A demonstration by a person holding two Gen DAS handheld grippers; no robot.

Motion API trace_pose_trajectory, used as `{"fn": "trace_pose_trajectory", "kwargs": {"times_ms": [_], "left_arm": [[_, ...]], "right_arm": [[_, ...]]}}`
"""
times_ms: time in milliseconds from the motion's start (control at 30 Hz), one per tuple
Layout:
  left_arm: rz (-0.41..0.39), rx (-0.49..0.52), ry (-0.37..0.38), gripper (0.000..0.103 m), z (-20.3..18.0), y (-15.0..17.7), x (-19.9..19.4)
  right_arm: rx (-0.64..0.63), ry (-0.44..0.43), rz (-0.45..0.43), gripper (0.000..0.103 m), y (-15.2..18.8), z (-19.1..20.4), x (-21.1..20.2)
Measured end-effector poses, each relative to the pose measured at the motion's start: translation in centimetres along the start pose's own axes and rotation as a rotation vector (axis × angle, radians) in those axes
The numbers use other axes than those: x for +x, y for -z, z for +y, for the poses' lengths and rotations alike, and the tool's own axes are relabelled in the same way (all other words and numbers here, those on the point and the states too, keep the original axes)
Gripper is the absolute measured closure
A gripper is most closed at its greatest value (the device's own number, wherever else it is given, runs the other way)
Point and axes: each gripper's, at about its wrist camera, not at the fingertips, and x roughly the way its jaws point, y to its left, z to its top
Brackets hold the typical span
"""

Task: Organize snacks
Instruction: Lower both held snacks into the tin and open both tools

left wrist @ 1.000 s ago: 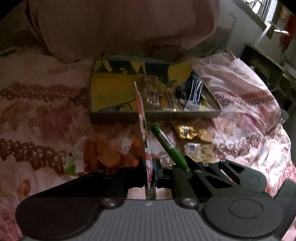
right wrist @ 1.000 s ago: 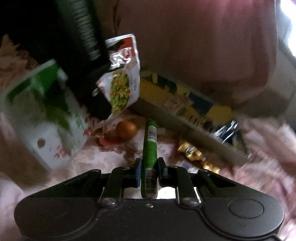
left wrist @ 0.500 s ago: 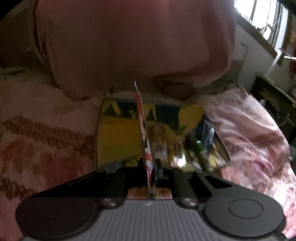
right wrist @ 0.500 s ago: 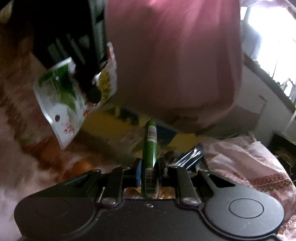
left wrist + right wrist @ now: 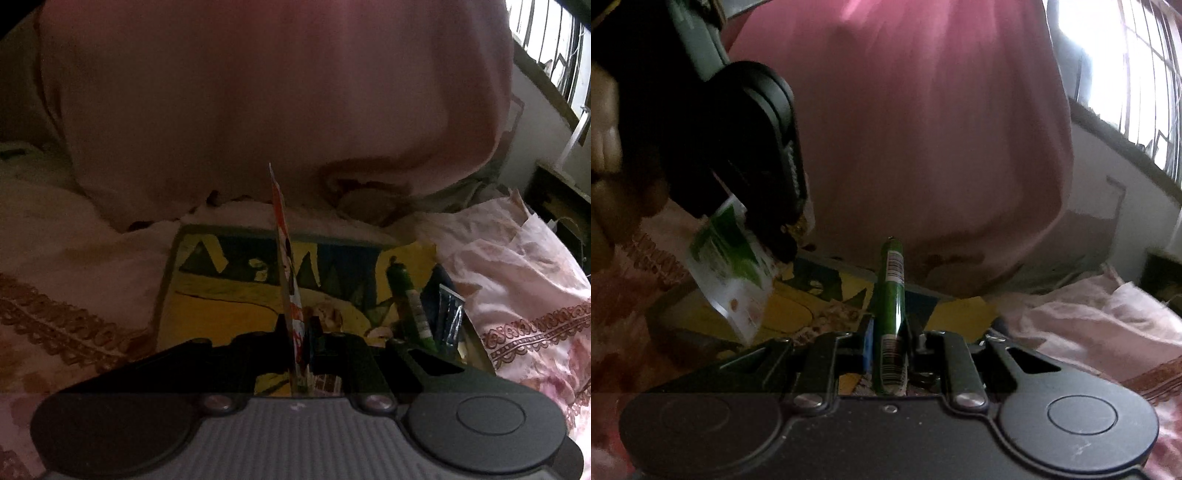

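Observation:
My left gripper (image 5: pixel 299 332) is shut on a thin flat snack packet (image 5: pixel 284 243), seen edge-on, red and white. It hangs over the yellow and blue cardboard tray (image 5: pixel 229 288) on the bed. In the right wrist view that same packet (image 5: pixel 731 266) shows its green and white face under the left gripper's black body (image 5: pixel 753 147). My right gripper (image 5: pixel 892 343) is shut on a green tube-shaped snack stick (image 5: pixel 892 295) with a barcode, pointing over the tray (image 5: pixel 790 314). The stick (image 5: pixel 408 299) also shows above the tray's right part in the left wrist view.
A large pink pillow (image 5: pixel 280 103) rises right behind the tray. Floral bedding (image 5: pixel 535 314) spreads to the right and left. A dark foil packet (image 5: pixel 448 314) stands in the tray's right end. A barred window (image 5: pixel 1137 74) and dark furniture (image 5: pixel 565 206) are at the far right.
Both grippers moved forward from the bedding to above the tray, each still holding its snack. The pillow now fills the upper views, and the loose snacks in front of the tray have dropped out of sight.

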Motion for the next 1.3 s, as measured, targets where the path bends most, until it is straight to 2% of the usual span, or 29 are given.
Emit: {"fn": "trace_pose_trajectory", "kwargs": {"times_ms": [133, 400, 567, 733, 767, 833, 900, 1133, 1300], "left_arm": [[0.027, 0.02, -0.002, 0.093, -0.1, 0.3, 1.5], [0.054, -0.019, 0.001, 0.093, 0.8, 0.6, 3.0], [0.068, -0.025, -0.027, 0.093, 1.0, 0.6, 3.6], [0.086, -0.007, -0.06, 0.091, 0.6, 0.8, 3.4], [0.085, 0.002, -0.085, 0.088, 0.3, 0.8, 3.3], [0.083, 0.032, -0.12, 0.065, -0.1, 0.9, 3.0], [0.072, 0.056, -0.147, 0.053, -0.4, 0.9, 2.5], [0.039, 0.078, -0.168, 0.03, -0.8, 1.1, -0.8], [-0.023, 0.071, -0.171, 0.018, -1.1, 1.2, -4.2]], "right_arm": [[0.038, -0.027, 0.019, 0.085, 0.1, -0.1, 1.8], [0.116, -0.076, 0.097, 0.084, 0.3, -0.8, 3.9], [0.187, -0.109, 0.182, 0.084, 0.6, -1.8, 5.3], [0.215, -0.112, 0.192, 0.082, 0.7, -2.5, 5.6], [0.214, -0.111, 0.19, 0.08, 0.6, -2.6, 5.5], [0.215, -0.108, 0.187, 0.075, 0.5, -2.6, 5.2], [0.219, -0.105, 0.185, 0.071, 0.3, -2.7, 4.8], [0.265, -0.081, 0.141, 0.054, -1.4, -4.0, 1.6], [0.32, -0.059, 0.095, 0.037, -2.8, -5.8, -1.6]]}}
